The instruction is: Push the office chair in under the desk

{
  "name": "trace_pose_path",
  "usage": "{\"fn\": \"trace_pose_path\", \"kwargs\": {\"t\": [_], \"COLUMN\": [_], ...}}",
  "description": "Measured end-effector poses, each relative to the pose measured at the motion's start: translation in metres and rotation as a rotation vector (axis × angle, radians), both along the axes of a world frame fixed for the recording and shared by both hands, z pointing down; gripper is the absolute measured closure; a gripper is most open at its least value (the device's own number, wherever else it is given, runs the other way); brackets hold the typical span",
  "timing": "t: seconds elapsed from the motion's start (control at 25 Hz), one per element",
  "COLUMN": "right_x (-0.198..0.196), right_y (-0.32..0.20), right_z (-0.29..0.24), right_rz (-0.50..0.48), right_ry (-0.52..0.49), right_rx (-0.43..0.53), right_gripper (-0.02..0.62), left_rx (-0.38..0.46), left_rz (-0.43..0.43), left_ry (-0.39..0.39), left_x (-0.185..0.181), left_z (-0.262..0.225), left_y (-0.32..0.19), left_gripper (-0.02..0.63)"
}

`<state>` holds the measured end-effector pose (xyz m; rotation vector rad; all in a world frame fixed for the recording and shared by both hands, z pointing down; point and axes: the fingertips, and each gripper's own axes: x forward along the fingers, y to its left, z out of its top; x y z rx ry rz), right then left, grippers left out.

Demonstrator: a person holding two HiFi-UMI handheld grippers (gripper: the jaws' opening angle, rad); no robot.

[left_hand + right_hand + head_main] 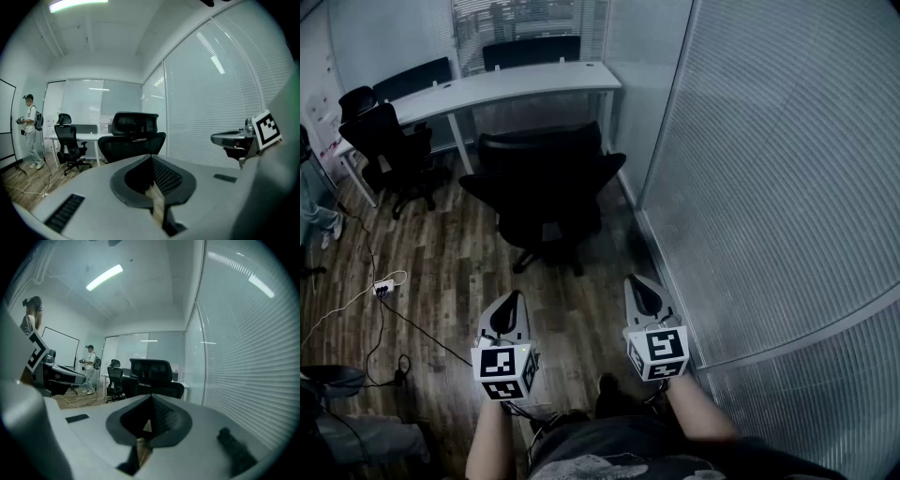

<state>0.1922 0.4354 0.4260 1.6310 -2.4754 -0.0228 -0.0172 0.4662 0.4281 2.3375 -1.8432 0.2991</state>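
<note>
a black mesh-backed chair stood off the white desk, and your left gripper and right gripper were closed, empty.

Your right gripper has its jaws pressed together, tips meeting, with nothing caught between them. Straight past the tips stands the black office chair, its mesh back and headrest turned towards you, well apart from the jaws. The white desk shows just behind it, at its right side. A second office chair sits further left, and a person with a backpack stands beyond it on the wooden floor, near a whiteboard. Your left gripper reaches in from the left edge. A glass wall with blinds fills your right side, and a ceiling light glows overhead.
</note>
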Motion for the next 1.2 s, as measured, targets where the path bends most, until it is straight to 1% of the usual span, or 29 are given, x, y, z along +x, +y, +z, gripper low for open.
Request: {"fn": "trace_pose_path", "kwargs": {"t": [0.16,0.52,0.68,0.92,1.08,1.2], "right_x": [-0.001,-0.009,-0.013,-0.021,-0.028,-0.029], "right_y": [0.007,0.019,0.024,0.026,0.031,0.029], "right_z": [-0.003,-0.013,-0.013,-0.001,0.002,0.006], "right_rz": [0.006,-0.006,-0.007,0.006,0.007,0.007], "right_ry": [-0.002,0.002,0.0,0.006,0.036,0.066], "right_rx": [0.006,0.034,0.042,0.026,0.034,0.038], "right_gripper": [0.572,0.572,0.572,0.572,0.571,0.571], "left_rx": [0.019,0.036,0.037,0.043,0.03,0.018], "left_rz": [0.002,-0.016,-0.006,0.015,0.039,0.033], "left_ry": [-0.018,-0.021,-0.023,-0.067,-0.051,-0.048], "left_x": [-0.002,-0.014,-0.015,-0.018,-0.021,-0.026], "left_z": [-0.008,-0.011,-0.011,-0.006,0.0,0.007], "left_y": [0.007,0.022,0.029,0.033,0.032,0.026], "left_gripper": [0.592,0.592,0.592,0.592,0.592,0.592]}}
